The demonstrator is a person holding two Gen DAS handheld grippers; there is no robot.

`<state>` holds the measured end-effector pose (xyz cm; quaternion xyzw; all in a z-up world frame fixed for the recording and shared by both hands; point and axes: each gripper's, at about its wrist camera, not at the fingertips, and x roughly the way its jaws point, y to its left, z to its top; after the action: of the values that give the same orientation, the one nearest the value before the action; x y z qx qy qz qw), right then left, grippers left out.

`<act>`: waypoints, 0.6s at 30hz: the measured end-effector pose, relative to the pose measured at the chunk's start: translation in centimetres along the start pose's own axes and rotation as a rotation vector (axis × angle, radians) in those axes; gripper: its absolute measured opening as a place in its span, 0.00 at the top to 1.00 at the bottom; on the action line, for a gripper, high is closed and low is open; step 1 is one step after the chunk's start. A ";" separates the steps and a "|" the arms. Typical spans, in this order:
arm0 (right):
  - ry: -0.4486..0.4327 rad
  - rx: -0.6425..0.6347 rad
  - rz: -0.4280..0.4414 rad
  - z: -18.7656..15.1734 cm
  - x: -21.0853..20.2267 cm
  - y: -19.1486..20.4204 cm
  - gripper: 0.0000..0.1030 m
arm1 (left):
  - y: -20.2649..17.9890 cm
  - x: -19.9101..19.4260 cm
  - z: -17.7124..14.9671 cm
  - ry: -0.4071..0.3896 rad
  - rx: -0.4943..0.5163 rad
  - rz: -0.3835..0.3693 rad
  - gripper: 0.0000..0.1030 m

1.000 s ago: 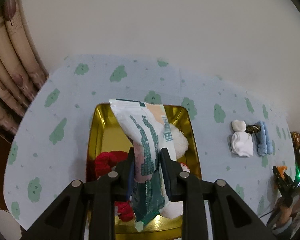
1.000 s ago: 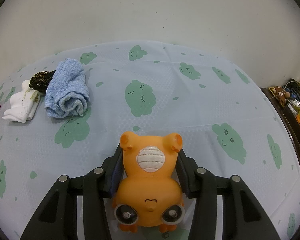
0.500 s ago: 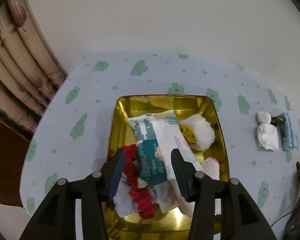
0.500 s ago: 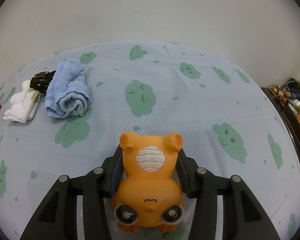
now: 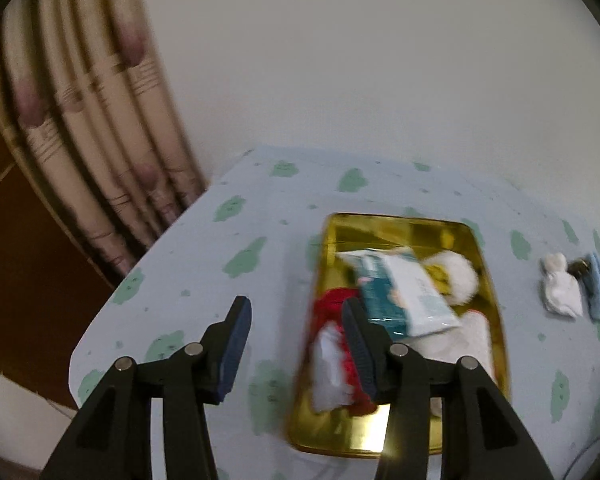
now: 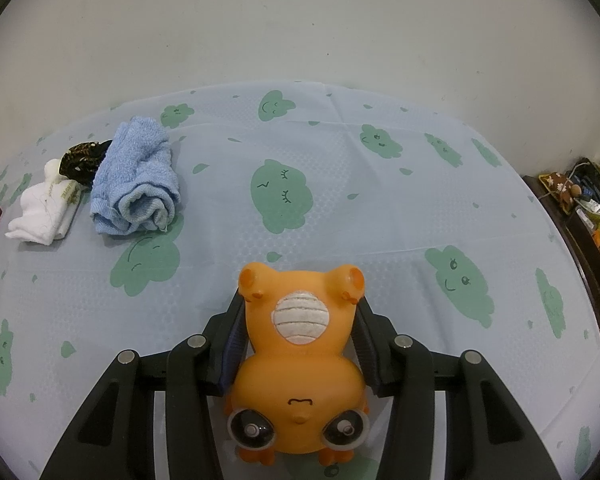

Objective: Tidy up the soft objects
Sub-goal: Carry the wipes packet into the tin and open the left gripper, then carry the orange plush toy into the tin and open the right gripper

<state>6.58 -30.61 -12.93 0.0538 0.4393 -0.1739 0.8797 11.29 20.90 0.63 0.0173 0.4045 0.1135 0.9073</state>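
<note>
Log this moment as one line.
left gripper: open, empty | wipes pack: in gold tray | right gripper: shut on orange toy | blue towel, white sock: on table

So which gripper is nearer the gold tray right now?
Left. The left gripper hovers open by the gold tray. The right gripper grips the orange toy; no tray in its view.

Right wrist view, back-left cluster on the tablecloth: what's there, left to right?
Rolled white sock → dark patterned fabric piece → rolled light-blue terry towel.
</note>
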 end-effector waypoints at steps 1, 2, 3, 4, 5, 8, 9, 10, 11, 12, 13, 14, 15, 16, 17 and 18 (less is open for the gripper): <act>-0.001 0.003 0.005 0.0 0.0 -0.1 0.57 | 0.9 0.2 0.0 0.003 -0.025 0.022 0.53; -0.002 0.007 0.012 0.0 0.0 -0.2 0.57 | 2.0 0.4 0.0 -0.002 -0.055 0.043 0.53; -0.002 0.012 0.021 0.0 0.0 -0.3 0.58 | 3.0 0.5 -0.1 -0.012 -0.084 0.059 0.53; -0.005 0.020 0.036 0.0 -0.1 -0.6 0.58 | 4.1 0.6 -0.2 -0.019 -0.117 0.083 0.53; -0.005 0.028 0.049 0.0 -0.1 -0.8 0.59 | 4.8 0.7 -0.4 -0.021 -0.140 0.100 0.53; -0.008 0.041 0.061 0.0 -0.3 -1.1 0.60 | 6.6 0.8 -1.5 -0.039 -0.191 0.152 0.53; -0.006 0.035 0.055 0.0 -0.3 -0.9 0.60 | 7.1 0.9 -1.8 -0.032 -0.197 0.164 0.53; -0.003 0.023 0.044 0.0 -0.4 -0.7 0.60 | 7.4 1.1 -2.1 -0.022 -0.201 0.166 0.53; -0.002 0.013 0.036 0.0 -0.5 -0.4 0.60 | 7.8 1.3 -2.3 -0.015 -0.209 0.164 0.53; -0.001 0.009 0.034 0.0 -0.7 -0.1 0.60 | 8.1 1.4 -2.6 -0.012 -0.218 0.162 0.53; -0.003 0.006 0.037 0.0 -1.0 0.2 0.60 | 8.2 1.4 -2.7 -0.012 -0.225 0.164 0.53; -0.009 0.000 0.036 0.1 -1.3 0.6 0.60 | 8.4 1.5 -3.1 -0.015 -0.231 0.171 0.53; -0.016 -0.004 0.033 0.1 -1.7 1.0 0.60 | 8.5 1.5 -3.4 -0.017 -0.235 0.179 0.53; -0.021 -0.009 0.041 0.3 -2.2 1.6 0.60 | 8.6 1.7 -3.6 -0.015 -0.237 0.189 0.53; -0.025 -0.013 0.053 0.5 -2.6 2.2 0.60 | 8.6 2.1 -3.8 0.001 -0.236 0.195 0.53; -0.032 -0.023 0.063 0.7 -3.0 2.9 0.60 | 8.6 2.5 -3.9 0.020 -0.234 0.188 0.53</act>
<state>6.43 -27.27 -10.31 0.0545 0.4253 -0.1420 0.8922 8.39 29.58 -2.70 -0.0518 0.3943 0.2448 0.8843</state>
